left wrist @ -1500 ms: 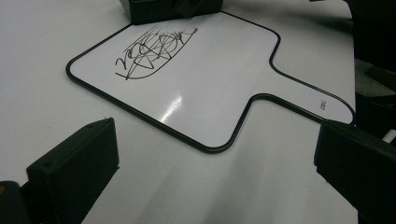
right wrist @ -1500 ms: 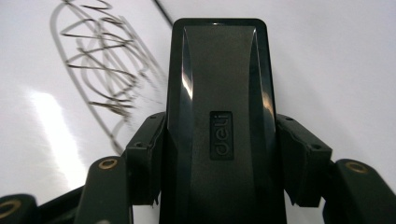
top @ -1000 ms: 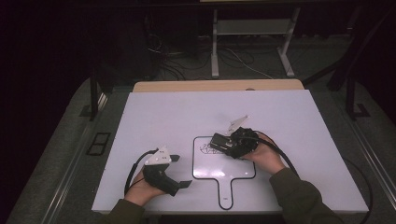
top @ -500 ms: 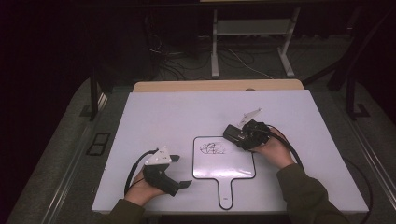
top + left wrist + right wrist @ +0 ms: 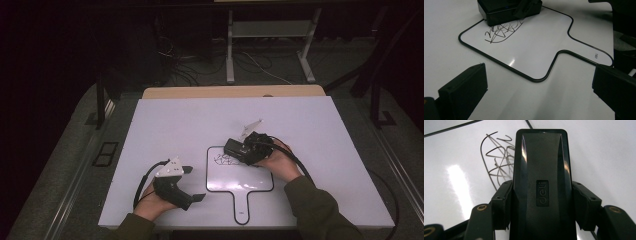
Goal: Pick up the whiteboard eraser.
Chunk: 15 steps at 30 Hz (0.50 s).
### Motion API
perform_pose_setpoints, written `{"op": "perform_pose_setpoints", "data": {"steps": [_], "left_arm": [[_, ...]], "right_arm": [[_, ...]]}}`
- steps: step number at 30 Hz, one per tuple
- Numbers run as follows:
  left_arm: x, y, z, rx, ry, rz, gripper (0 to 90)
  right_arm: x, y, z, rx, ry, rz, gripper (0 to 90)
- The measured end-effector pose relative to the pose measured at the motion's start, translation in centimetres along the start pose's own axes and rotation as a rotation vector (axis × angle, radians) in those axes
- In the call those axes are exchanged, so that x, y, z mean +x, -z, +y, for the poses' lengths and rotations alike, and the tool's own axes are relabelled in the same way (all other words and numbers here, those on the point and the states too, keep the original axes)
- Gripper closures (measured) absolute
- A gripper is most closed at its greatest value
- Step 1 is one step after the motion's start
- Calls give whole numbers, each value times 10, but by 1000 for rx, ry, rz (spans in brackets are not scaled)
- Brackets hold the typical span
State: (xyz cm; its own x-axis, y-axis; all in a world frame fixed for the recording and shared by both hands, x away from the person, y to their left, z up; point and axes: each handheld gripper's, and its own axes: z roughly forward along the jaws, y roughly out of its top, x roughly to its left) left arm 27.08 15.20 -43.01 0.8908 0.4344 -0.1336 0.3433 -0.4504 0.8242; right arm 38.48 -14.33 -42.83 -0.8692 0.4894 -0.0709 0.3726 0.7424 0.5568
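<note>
A small paddle-shaped whiteboard [image 5: 250,180] with a black rim lies on the white table, its handle toward the near edge. A black scribble [image 5: 224,160] marks its upper left part, also seen as the scribble [image 5: 501,31] and the scribble [image 5: 499,162]. My right gripper [image 5: 246,150] is shut on a black block eraser [image 5: 234,148], which rests on the board at the scribble's edge. The eraser [image 5: 541,170] sits lengthwise between the jaws of the right gripper [image 5: 541,202]. My left gripper [image 5: 194,184] lies open on the table left of the board. The left gripper [image 5: 539,100] holds nothing.
The white tabletop [image 5: 175,125] stretches wide on all sides of the board, with a wooden strip [image 5: 230,92] along its far edge. Cables trail from both grippers toward the near edge. Beyond the table stand a metal frame [image 5: 270,45] and floor cables.
The right gripper carried the eraser right, off the scribble, and has come back left onto the scribble's edge. The left gripper has stayed still.
</note>
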Motion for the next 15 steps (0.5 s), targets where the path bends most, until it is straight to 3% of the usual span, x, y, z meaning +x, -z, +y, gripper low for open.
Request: {"op": "perform_pose_setpoints", "data": {"steps": [11, 15], "left_arm": [[0, 0, 0, 0, -2, -1, 0], [0, -1, 1, 3, -6, -4, 0]], "right_arm": [[-24, -1, -1, 13, -49, -41, 385], [-21, -4, 5, 16, -27, -38, 385]]}}
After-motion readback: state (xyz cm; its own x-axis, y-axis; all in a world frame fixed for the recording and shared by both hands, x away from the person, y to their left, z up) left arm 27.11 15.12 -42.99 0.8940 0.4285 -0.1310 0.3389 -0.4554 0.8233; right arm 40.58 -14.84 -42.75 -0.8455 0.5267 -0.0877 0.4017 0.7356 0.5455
